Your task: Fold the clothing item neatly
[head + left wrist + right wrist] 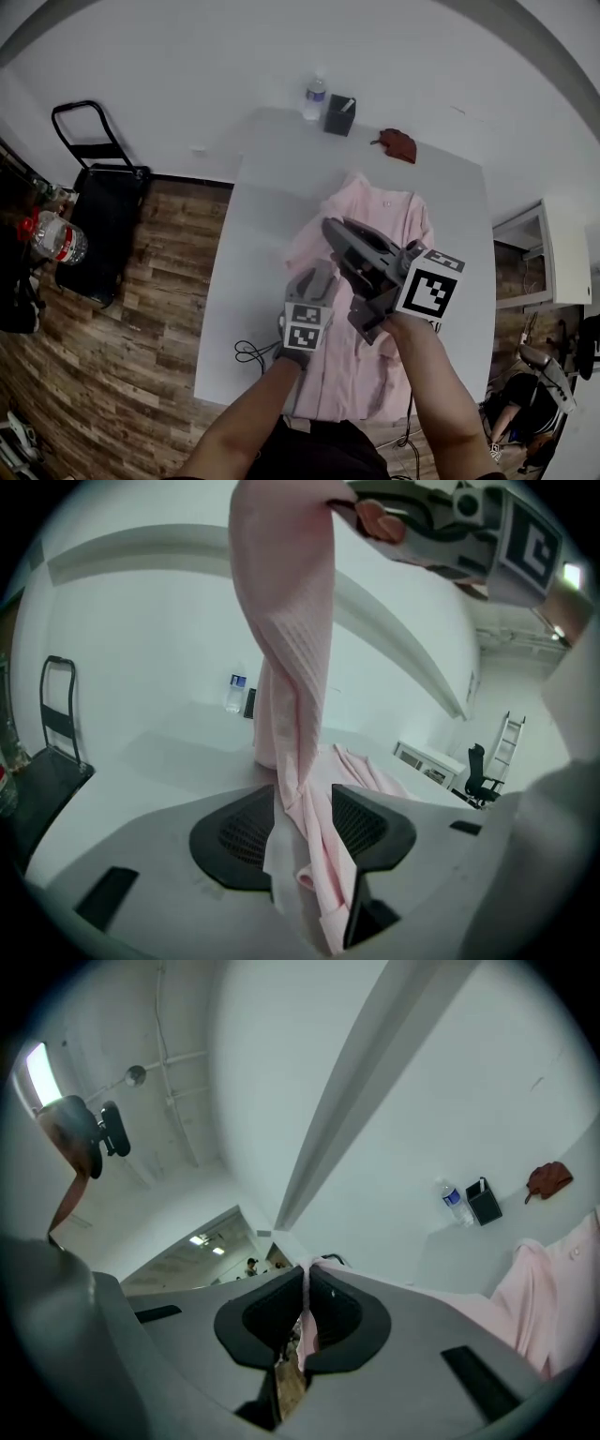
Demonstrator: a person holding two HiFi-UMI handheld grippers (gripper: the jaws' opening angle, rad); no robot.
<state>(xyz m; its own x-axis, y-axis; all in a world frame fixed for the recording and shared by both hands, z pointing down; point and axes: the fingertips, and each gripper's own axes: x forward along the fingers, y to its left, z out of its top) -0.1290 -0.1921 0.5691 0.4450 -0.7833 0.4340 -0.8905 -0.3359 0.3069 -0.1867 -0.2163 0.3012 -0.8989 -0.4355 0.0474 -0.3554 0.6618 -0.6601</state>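
Head view: the pink shirt [380, 220] lies right of centre on the white surface [248, 272]. Its long axis runs top to bottom of the frame, collar probably at the top. The right tongs [331, 232] are above it, and the left tongs [319, 277] are just below them.

Left gripper view: the left tongs are open. A twisted band of shirt hangs between them and rises to the upper right.

Right gripper view: the right tongs are clamped on a pinch of shirt.

grey tongs [330, 228] bear black-and-white marker cubes [430, 284].
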